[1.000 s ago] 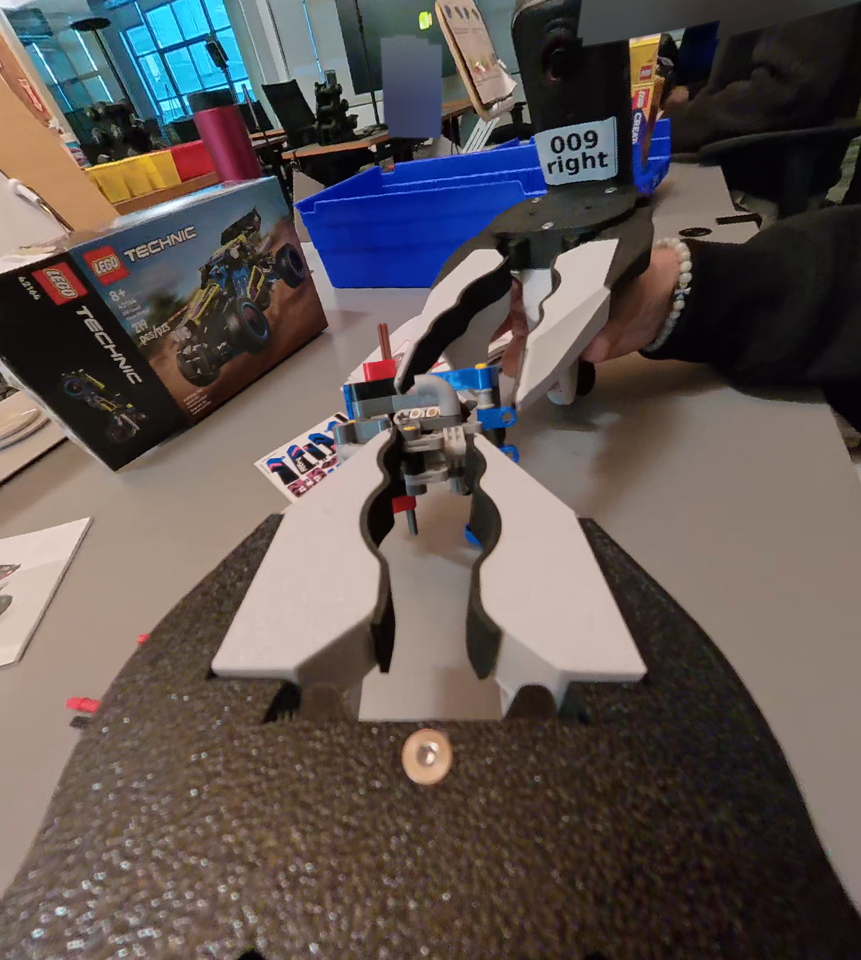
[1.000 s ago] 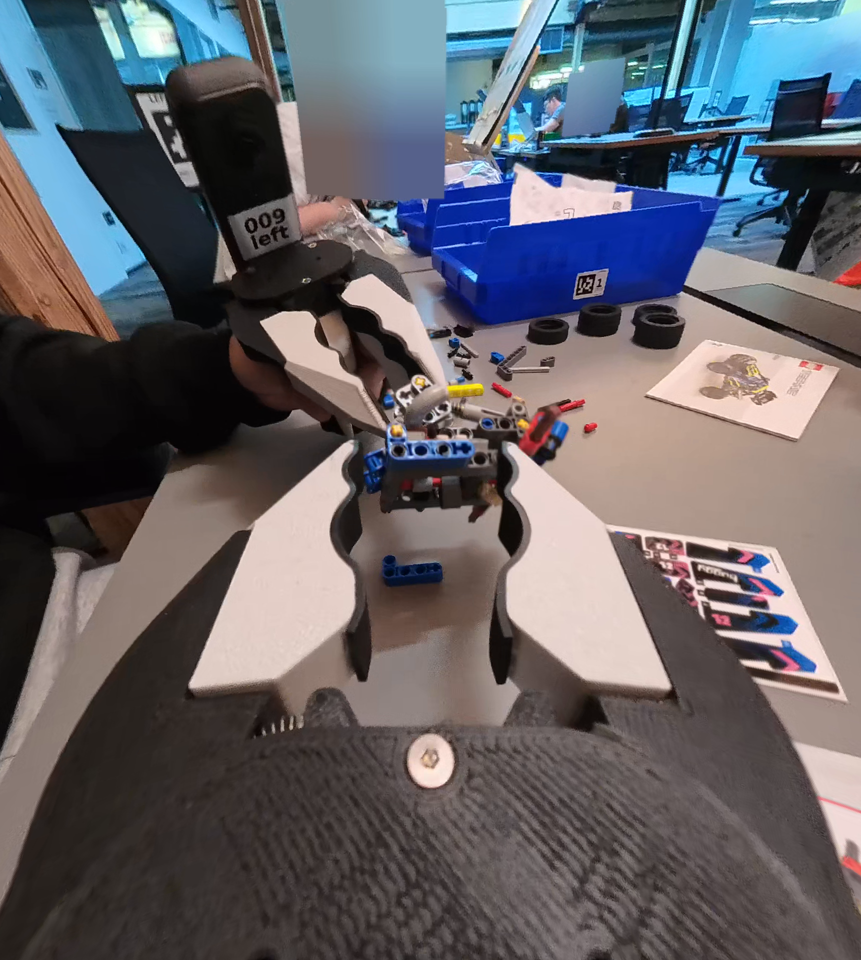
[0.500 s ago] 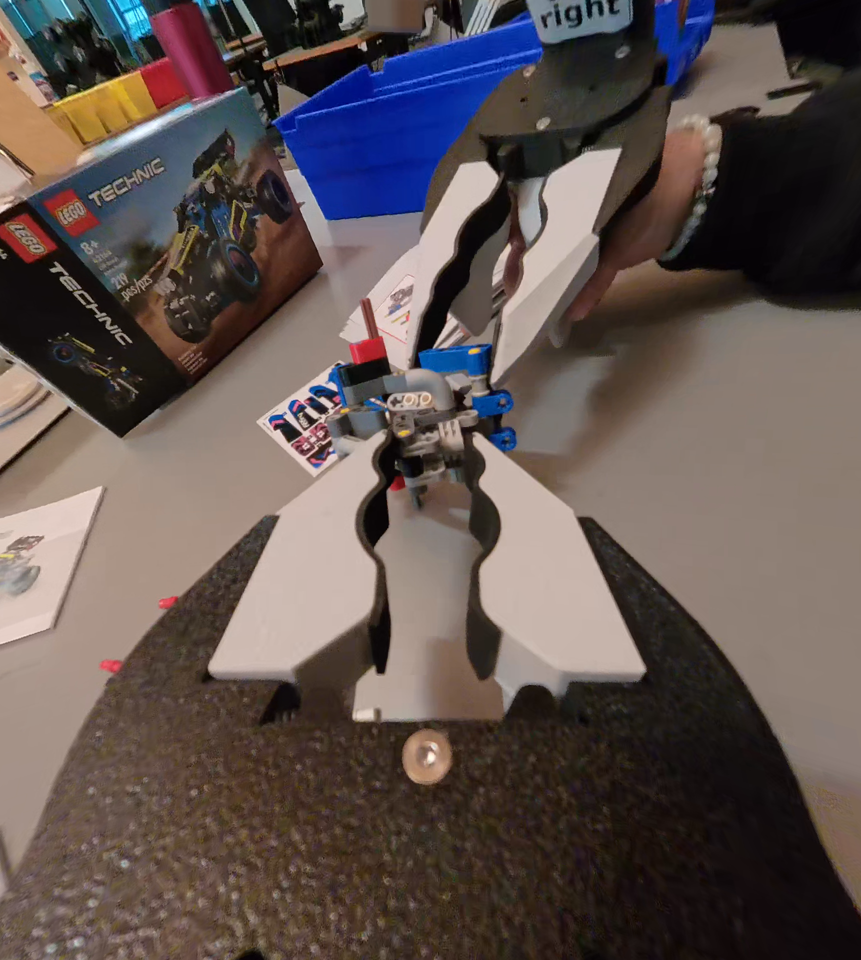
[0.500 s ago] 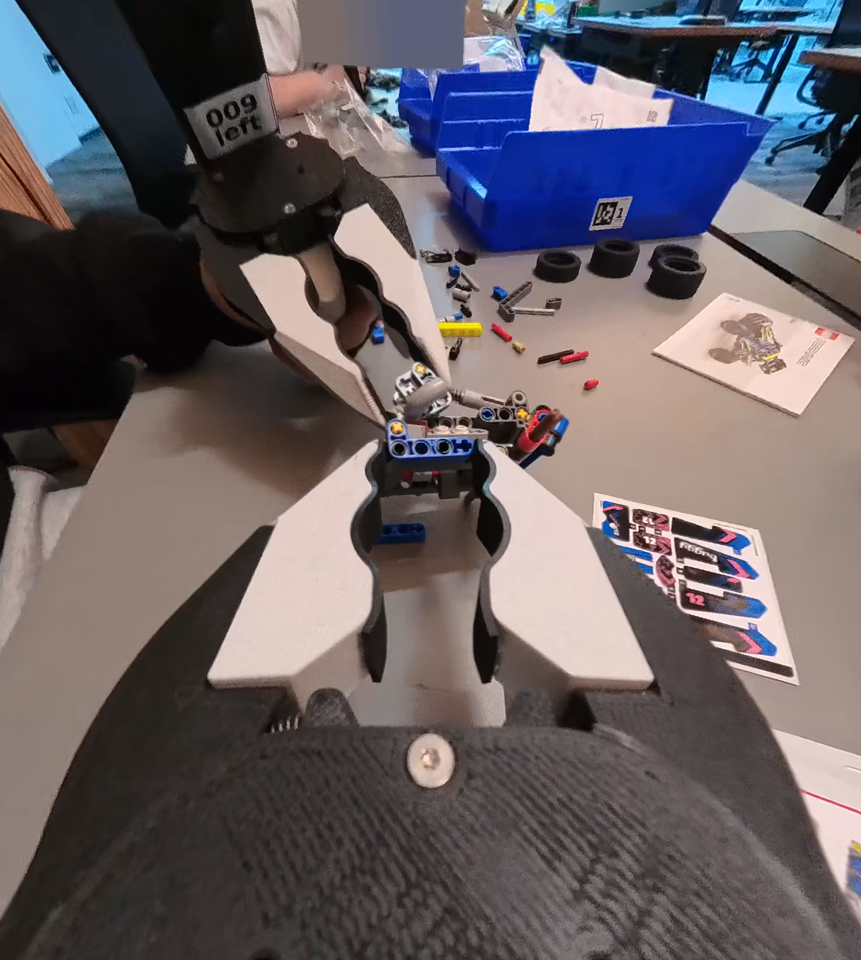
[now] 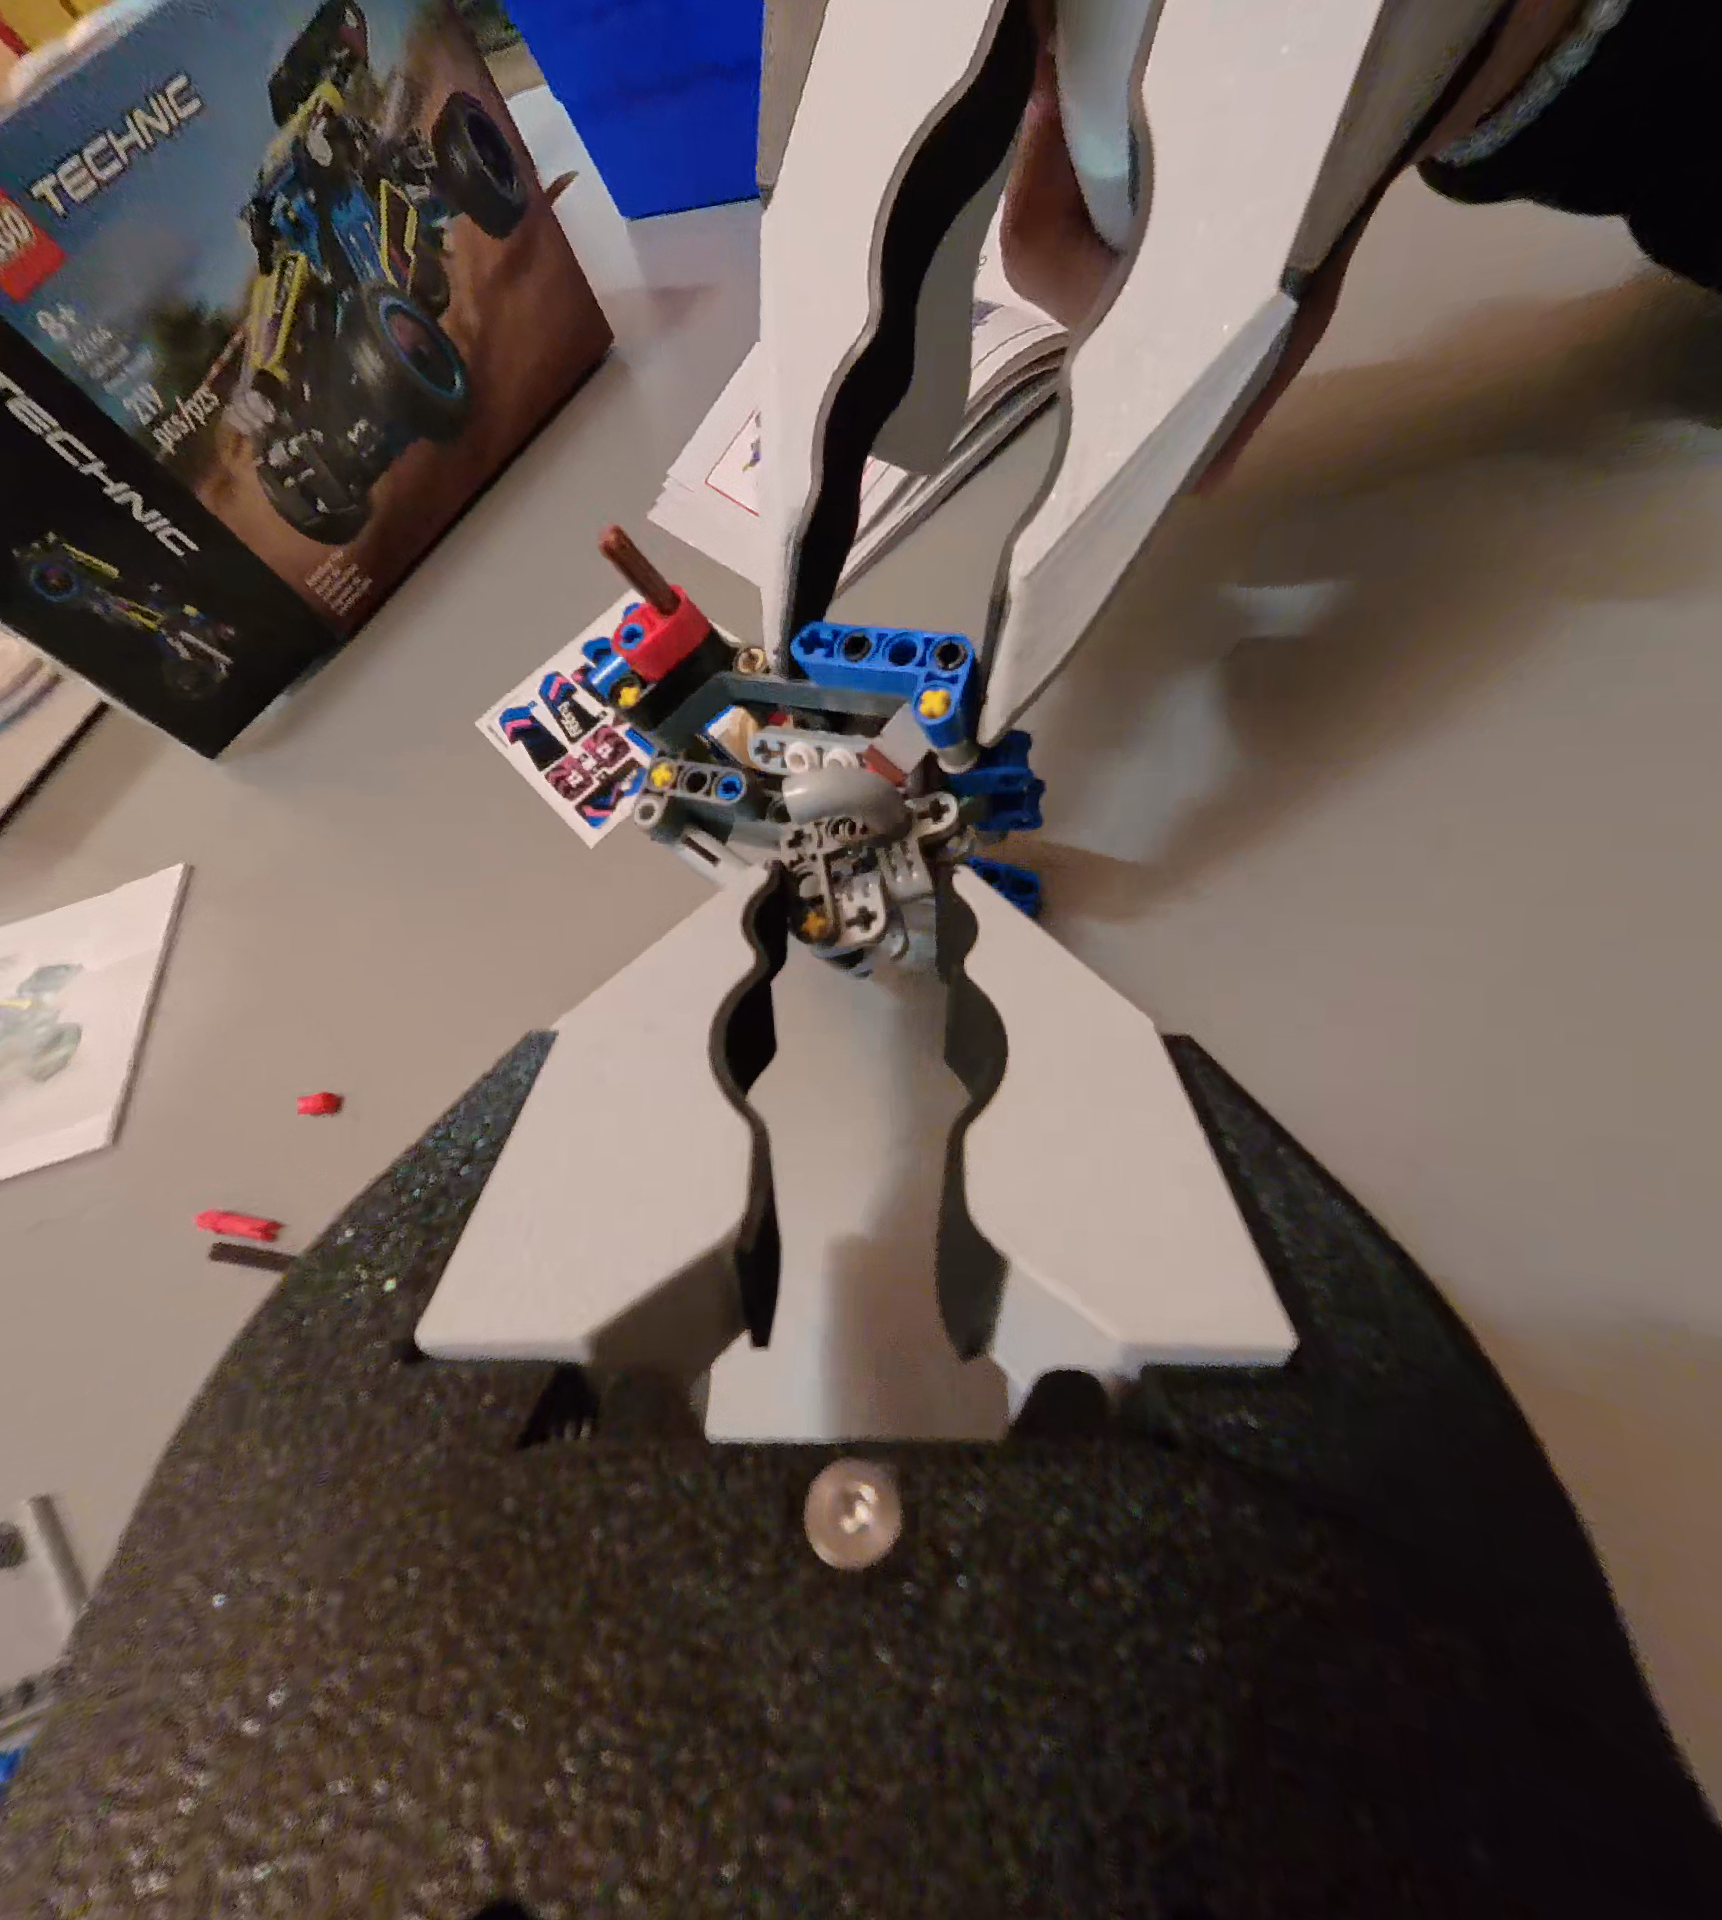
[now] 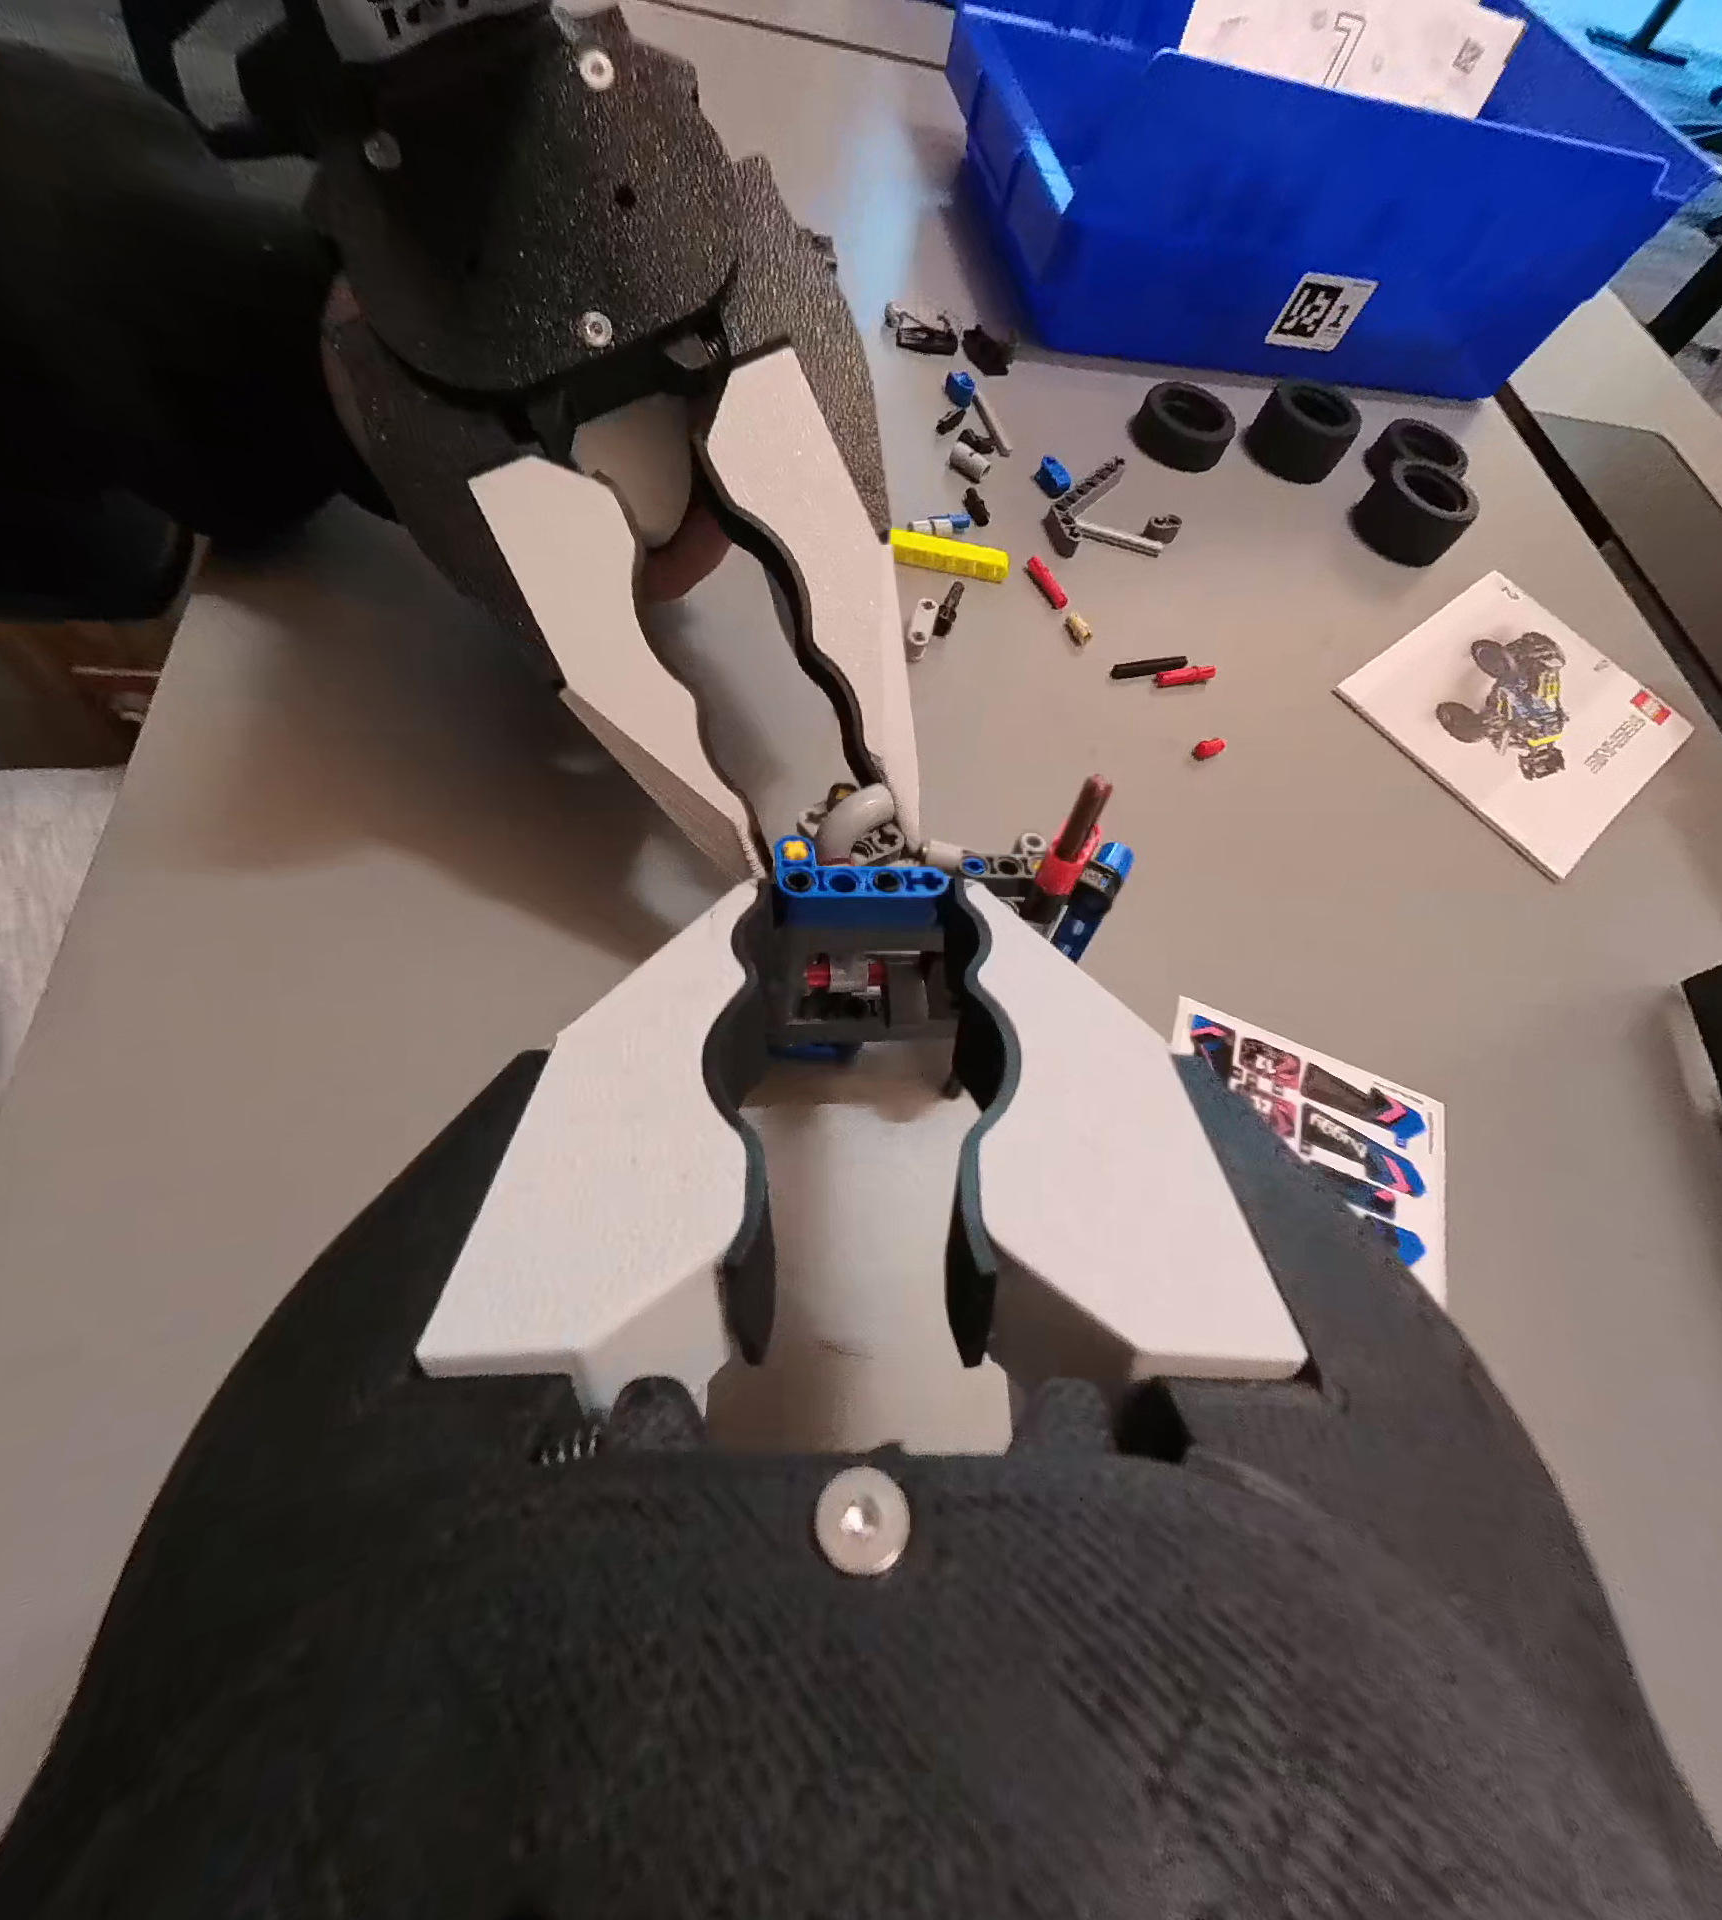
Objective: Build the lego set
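Note:
A partly built Lego assembly (image 5: 815, 769) of blue, grey and dark grey beams, with a red connector and a brown axle (image 5: 644, 582) sticking up, is held between both grippers low over the grey table (image 5: 1356, 935). My left gripper (image 5: 862, 894) is shut on its light grey end. My right gripper (image 5: 893, 686) comes in from the opposite side and is shut on its blue beam (image 5: 883, 655). In the right wrist view the right gripper (image 6: 862, 914) clamps the blue beam (image 6: 862, 883), and the left gripper (image 6: 831, 831) pinches the grey part behind it.
The Lego box (image 5: 213, 343) stands at the left. A blue bin (image 6: 1304, 187), several black tyres (image 6: 1293, 431), loose small parts (image 6: 1023, 520) with a yellow beam (image 6: 945, 551), a booklet (image 6: 1522, 717) and a sticker sheet (image 6: 1314, 1122) lie on the table. Only a small space, under 4 cm, lies between the two pairs of fingers.
My right gripper has closed from wider apart onto the blue beam. Both grippers have tipped forward and sunk toward the table with the assembly, so both views look down more steeply.

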{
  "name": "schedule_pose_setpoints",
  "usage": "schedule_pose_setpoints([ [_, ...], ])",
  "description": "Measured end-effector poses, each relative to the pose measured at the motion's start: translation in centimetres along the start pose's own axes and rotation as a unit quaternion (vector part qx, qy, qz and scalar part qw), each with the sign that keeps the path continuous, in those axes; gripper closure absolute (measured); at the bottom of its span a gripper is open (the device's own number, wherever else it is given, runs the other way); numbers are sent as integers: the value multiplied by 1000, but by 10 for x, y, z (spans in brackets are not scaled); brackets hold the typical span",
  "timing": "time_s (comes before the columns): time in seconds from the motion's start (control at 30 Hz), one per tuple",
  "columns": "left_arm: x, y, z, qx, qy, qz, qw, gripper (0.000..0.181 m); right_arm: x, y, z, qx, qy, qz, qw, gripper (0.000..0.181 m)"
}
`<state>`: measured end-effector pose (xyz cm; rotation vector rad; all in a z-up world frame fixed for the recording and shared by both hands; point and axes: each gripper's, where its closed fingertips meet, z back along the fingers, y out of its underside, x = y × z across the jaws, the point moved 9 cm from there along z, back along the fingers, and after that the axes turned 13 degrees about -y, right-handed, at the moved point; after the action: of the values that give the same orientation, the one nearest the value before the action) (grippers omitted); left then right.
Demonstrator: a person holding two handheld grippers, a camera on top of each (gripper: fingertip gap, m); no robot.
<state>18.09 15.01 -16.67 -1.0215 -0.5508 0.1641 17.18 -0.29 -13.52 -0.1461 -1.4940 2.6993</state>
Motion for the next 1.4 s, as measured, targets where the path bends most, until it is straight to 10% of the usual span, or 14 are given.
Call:
schedule_pose_setpoints([
  [0.23, 7, -8, 10, -22, -45, 23, 998, 148, -13, 13, 15, -111, 32, -93, 989, 151],
  [0.53, -1, -22, -27, 0, -4, 163, 987, 138, -20, 65, 49, -324, 16, -357, 876, 151],
  [0.73, -3, -42, -55, -19, 82, 248, 965, 162, 3, 78, 69, -266, 23, -380, 886, 150],
  [1.03, -44, -57, -64, 11, 107, 60, 992, 166, 37, 99, 69, -51, 21, -356, 933, 152],
  [1.4, -25, -13, -12, 41, 114, 9, 993, 146, 44, 80, 69, 10, 61, -187, 980, 135],
])
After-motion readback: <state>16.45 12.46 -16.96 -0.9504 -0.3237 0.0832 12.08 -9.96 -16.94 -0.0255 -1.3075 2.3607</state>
